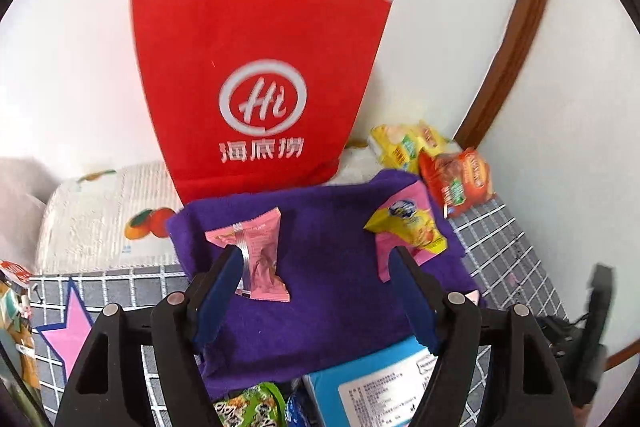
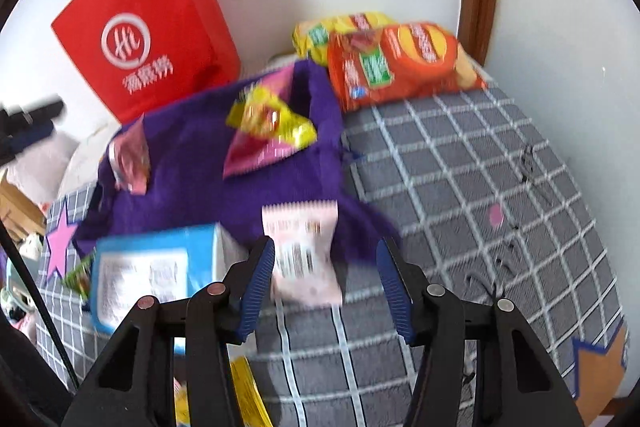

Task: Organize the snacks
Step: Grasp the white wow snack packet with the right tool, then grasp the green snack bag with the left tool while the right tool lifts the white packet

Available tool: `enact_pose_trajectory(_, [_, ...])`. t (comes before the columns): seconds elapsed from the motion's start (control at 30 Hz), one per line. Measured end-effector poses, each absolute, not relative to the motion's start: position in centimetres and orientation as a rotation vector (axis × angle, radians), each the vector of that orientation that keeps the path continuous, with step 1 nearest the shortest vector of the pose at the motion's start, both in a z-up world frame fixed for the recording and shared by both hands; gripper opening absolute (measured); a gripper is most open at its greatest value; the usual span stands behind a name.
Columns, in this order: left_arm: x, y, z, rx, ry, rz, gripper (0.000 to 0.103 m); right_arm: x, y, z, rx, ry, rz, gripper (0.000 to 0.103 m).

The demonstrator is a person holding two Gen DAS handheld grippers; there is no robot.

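A red paper bag stood upright against the white wall behind a purple towel spread on the grey checked cover. On the towel lay a pink snack packet and a yellow packet on top of a pink one, well apart. The left gripper hovered above the towel, jaws wide and empty. The right gripper stood open too, a pale pink packet between its fingers, pads not pressing. A blue box crowded its left side; orange and yellow bags lay by the wall.
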State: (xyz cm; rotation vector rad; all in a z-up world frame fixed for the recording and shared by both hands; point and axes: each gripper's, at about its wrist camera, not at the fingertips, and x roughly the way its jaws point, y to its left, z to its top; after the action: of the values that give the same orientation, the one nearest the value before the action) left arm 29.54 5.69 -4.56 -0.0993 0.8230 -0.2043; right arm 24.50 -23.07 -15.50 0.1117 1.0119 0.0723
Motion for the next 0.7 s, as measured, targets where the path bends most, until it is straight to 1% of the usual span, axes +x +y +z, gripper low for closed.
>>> enact_pose_trajectory(0.2, [27.4,9.1,-4.1,-0.146,0.827,-0.175,0.073,24.7,-23.2,-17.5,0.146,1.010,0.080,0.054])
enact_pose_trajectory(0.4, [25.2,12.3,-6.2,-0.168,0.881,-0.116,0.073,25.7,-22.7,-19.0,0.189,1.023,0.120,0.054])
enact_pose_trajectory(0.53, [23.9,13.0,-7.8,-0.170,0.905,-0.094,0.073,26.6,-21.9,-20.0,0.186,1.032,0.138,0.054])
enact_pose_trajectory(0.6, [23.3,13.0,-8.8,-0.159,0.920,-0.086,0.073,26.8,-21.6,-20.3,0.180,1.031,0.144,0.052])
enact_pose_trajectory(0.63, [23.1,13.1,-9.4,-0.160,0.932,-0.083,0.073,26.8,-21.6,-20.2,0.177,1.023,0.141,0.046])
enact_pose_trajectory(0.7, [22.6,13.0,-10.4,-0.173,0.955,-0.088,0.073,26.5,-21.6,-19.9,0.170,1.012,0.146,0.045])
